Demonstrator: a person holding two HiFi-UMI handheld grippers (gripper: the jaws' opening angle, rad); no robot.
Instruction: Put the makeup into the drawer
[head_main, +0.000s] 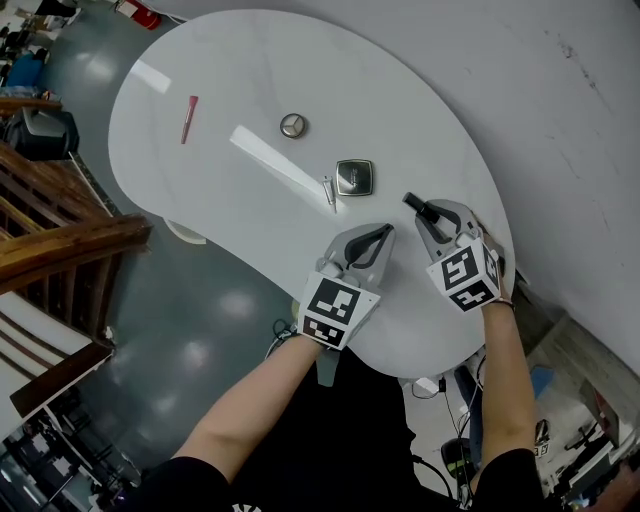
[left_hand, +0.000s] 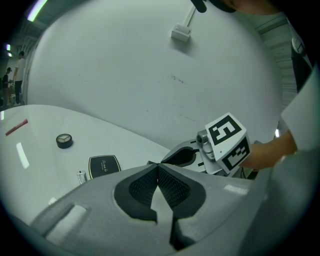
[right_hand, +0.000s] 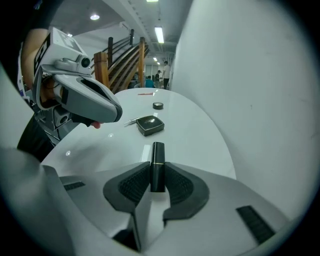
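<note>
My right gripper (head_main: 428, 214) is shut on a black lipstick tube (head_main: 413, 204); in the right gripper view the tube (right_hand: 158, 155) stands up between the pads and sticks out past them. My left gripper (head_main: 384, 233) hovers just to its left, shut, with its pads meeting and nothing between them (left_hand: 158, 169). On the white table (head_main: 220, 190) lie a black rectangular compact (head_main: 354, 177), a small silver tube (head_main: 330, 192), a round compact (head_main: 292, 125) and a pink stick (head_main: 188, 118). No drawer shows in any view.
A white wall (head_main: 560, 120) runs close along the table's right side. Wooden stair rails (head_main: 60, 240) stand left of the table over a grey floor. The table's near edge (head_main: 400, 365) is right under my hands.
</note>
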